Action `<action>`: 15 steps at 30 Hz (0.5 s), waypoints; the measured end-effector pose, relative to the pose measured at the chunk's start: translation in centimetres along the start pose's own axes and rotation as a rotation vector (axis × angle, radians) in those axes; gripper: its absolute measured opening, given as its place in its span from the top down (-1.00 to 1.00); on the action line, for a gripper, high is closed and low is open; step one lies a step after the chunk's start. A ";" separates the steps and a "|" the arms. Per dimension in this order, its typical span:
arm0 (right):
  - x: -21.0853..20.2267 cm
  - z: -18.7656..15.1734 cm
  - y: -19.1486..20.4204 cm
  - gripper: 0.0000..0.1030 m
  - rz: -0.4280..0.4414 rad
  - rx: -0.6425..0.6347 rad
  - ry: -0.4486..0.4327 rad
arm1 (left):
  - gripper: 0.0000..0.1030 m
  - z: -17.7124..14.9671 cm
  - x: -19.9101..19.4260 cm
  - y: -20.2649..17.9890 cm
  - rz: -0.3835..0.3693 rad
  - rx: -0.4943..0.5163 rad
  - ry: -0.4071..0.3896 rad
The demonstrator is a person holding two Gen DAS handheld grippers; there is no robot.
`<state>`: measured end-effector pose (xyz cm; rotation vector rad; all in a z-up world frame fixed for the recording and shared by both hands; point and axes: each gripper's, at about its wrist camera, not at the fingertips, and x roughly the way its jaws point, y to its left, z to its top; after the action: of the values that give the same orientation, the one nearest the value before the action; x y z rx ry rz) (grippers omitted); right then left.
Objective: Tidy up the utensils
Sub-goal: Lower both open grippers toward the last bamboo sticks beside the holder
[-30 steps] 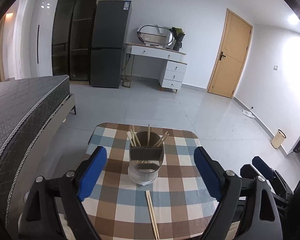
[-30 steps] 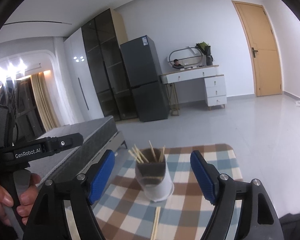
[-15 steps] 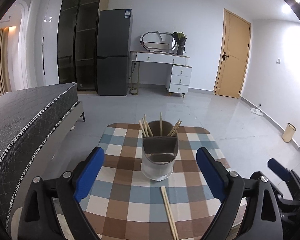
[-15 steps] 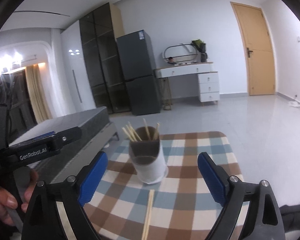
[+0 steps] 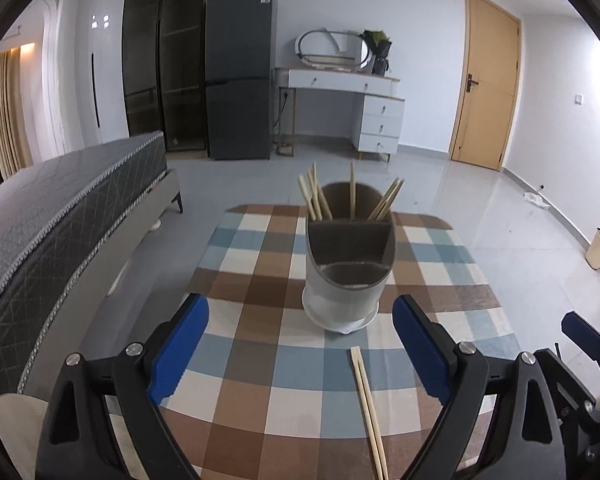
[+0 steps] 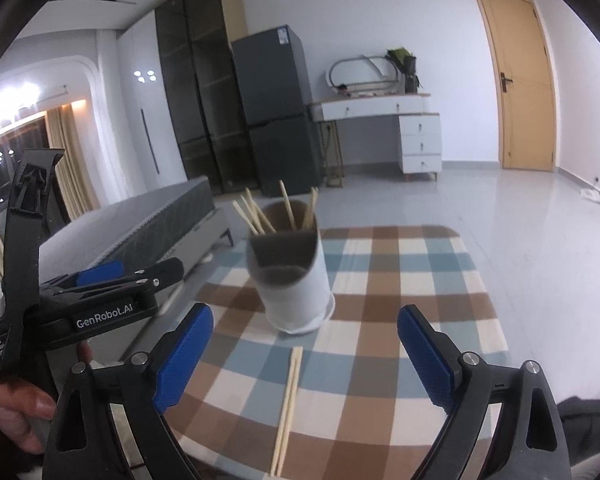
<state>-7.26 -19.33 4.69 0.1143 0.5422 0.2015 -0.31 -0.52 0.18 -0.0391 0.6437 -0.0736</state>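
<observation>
A white and grey utensil holder (image 5: 346, 280) stands mid-table, with several wooden chopsticks (image 5: 352, 196) upright in its back compartment; its front compartment looks empty. One pair of chopsticks (image 5: 366, 400) lies flat on the checked cloth in front of it. My left gripper (image 5: 300, 344) hovers open above the near part of the table, nothing between its blue pads. In the right wrist view the holder (image 6: 296, 284) and the loose pair (image 6: 288, 396) lie ahead of my right gripper (image 6: 306, 344), which is open and empty too. A hand (image 6: 16, 400) holds the left gripper (image 6: 100, 296).
The small table (image 5: 260, 360) has a brown, blue and white checked cloth. A grey bed (image 5: 60, 220) runs close along its left side. Tiled floor lies beyond, with a fridge (image 5: 240, 80), a white dresser (image 5: 352, 100), a door (image 5: 488, 92) and a bin (image 5: 598, 248).
Both grippers have sunk toward the table, so the holder and the loose chopsticks look larger and closer. The right gripper's jaws have spread a little wider.
</observation>
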 end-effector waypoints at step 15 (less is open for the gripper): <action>7.8 -1.6 -2.3 -0.86 -0.059 0.095 0.229 | -0.76 -3.0 7.7 2.9 0.035 -0.119 0.276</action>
<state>-1.19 -19.76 -0.90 0.1684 0.7829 0.1319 4.21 1.69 -6.98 -0.1344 0.9238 -0.0068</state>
